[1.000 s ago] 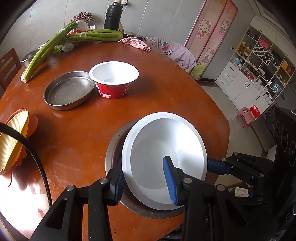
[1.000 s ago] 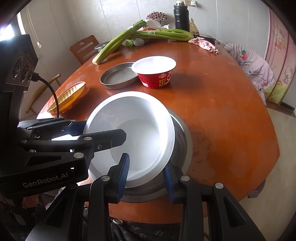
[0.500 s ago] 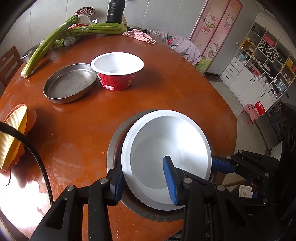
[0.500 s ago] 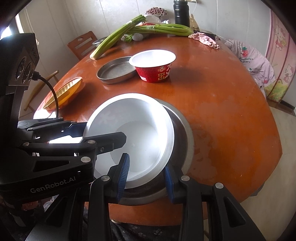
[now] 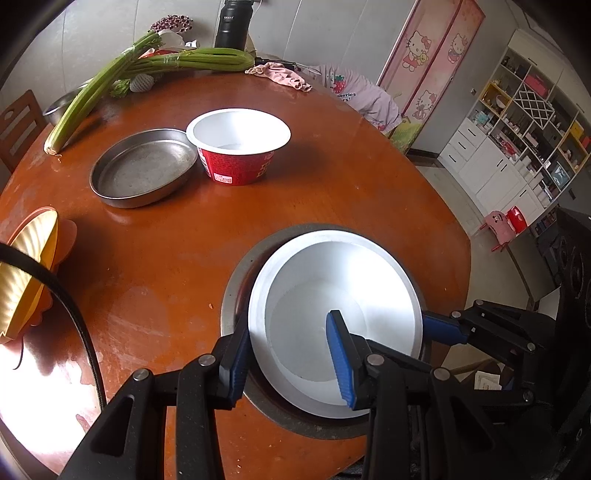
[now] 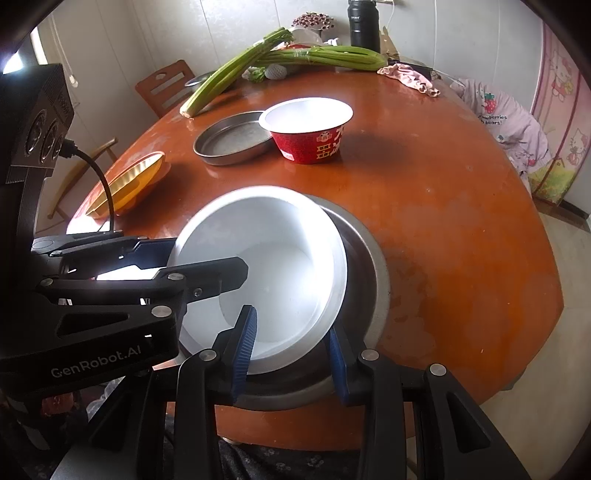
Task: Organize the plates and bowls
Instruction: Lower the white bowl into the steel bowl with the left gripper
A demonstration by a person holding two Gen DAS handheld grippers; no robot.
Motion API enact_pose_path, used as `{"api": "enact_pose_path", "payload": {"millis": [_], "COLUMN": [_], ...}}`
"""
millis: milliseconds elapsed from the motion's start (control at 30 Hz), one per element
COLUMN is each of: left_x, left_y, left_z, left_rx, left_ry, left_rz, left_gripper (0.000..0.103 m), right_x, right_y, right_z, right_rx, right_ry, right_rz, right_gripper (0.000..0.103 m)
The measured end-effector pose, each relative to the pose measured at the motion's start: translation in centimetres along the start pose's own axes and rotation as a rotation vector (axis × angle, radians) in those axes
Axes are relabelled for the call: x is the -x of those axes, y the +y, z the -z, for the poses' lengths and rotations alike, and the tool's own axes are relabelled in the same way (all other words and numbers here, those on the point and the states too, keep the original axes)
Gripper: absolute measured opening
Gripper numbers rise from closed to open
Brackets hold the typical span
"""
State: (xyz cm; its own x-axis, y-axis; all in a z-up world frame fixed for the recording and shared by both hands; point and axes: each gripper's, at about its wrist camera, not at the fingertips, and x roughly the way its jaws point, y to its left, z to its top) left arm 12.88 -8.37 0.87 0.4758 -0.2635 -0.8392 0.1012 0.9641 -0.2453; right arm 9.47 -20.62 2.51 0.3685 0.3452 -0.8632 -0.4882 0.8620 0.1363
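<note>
A white bowl (image 5: pixel 332 280) (image 6: pixel 273 236) rests inside a shallow metal pan (image 5: pixel 236 295) (image 6: pixel 373 280) at the near edge of the round wooden table. My left gripper (image 5: pixel 288 328) is shut on the bowl's near-left rim, one blue pad outside the wall and one inside. My right gripper (image 6: pixel 291 325) is shut on the near-right rim, its left pad inside the bowl and its right pad between bowl and pan. In the left wrist view only one blue finger (image 5: pixel 439 328) of the right gripper shows, at the bowl's right rim.
Farther back stand a red paper bowl (image 5: pixel 238 155) (image 6: pixel 310 136) and a second metal pan (image 5: pixel 144 170) touching it. A yellow-orange dish (image 5: pixel 29 269) lies at the left edge. Celery stalks (image 5: pixel 147 66), a black flask (image 5: pixel 234 22) and a pink cloth (image 5: pixel 284 75) line the far side.
The white bowl has settled a little lower and more level within the metal pan. Both grippers keep the same hold on its rim.
</note>
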Motion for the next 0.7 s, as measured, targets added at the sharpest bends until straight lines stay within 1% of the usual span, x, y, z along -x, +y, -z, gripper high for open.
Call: {"api": "enact_pose_path", "payload": {"millis": [300,700], "left_x": [0.4,1.2], "left_y": [0.0,0.1], "left_z": [0.1,0.0], "left_rx": [0.002,0.001], "left_ry": [-0.013,-0.036], "left_rz": [0.007,0.025], "left_gripper": [0.039,0.039], "right_x": [0.1,0.5], "right_y": [-0.1,-0.1], "right_z": [0.0,0.0], "right_rx": [-0.007,-0.005], "right_ry": [-0.001,-0.019], "right_rz": [0.006,0.036], "right_gripper": [0.038,0.038]}}
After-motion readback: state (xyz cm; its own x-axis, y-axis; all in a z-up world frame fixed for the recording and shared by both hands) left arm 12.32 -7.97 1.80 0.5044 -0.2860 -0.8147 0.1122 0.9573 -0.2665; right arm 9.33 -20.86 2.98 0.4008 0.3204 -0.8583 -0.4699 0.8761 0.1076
